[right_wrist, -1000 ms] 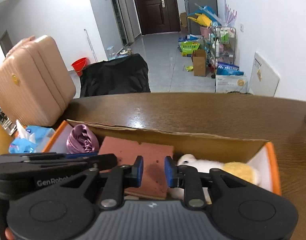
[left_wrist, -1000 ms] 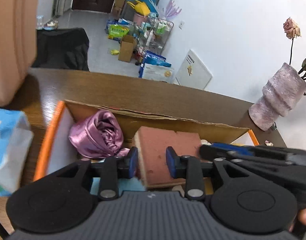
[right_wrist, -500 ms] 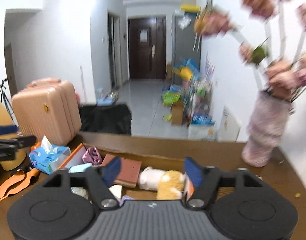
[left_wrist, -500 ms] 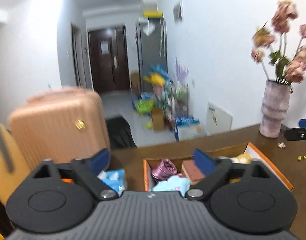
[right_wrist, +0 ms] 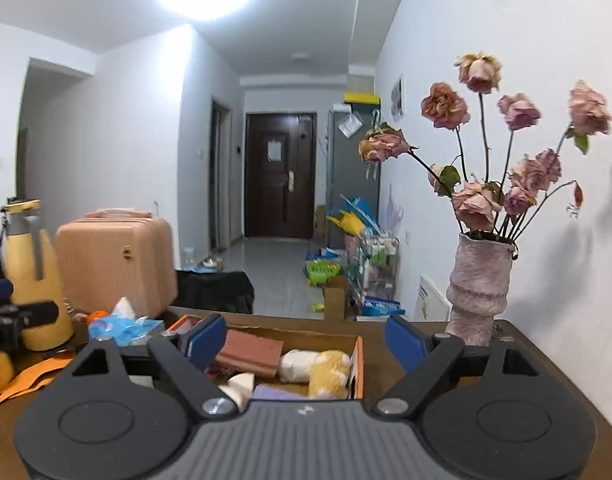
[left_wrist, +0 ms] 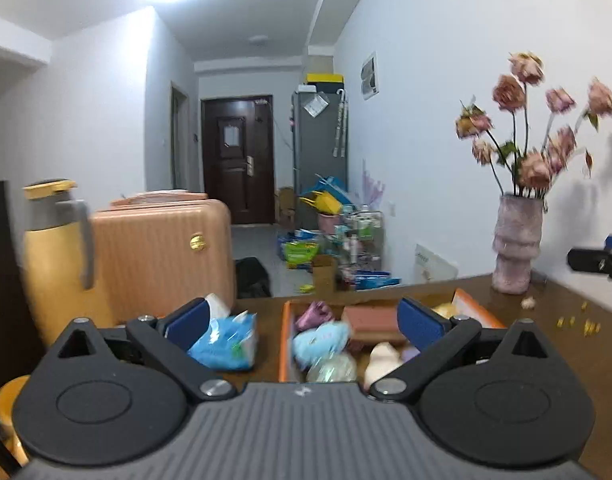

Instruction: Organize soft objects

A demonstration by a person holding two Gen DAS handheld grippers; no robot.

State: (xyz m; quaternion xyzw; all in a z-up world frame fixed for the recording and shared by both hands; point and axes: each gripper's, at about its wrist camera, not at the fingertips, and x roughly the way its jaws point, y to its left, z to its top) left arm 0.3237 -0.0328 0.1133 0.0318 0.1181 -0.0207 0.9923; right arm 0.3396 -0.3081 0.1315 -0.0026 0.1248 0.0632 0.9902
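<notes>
While both tools, left (left_wrist: 302, 322) and right (right_wrist: 306, 340), hang wide open and empty, the box (right_wrist: 359, 364) of soft things lies ahead and below on the table (left_wrist: 546, 320), long axis running away from them, nearer the right tool.
</notes>
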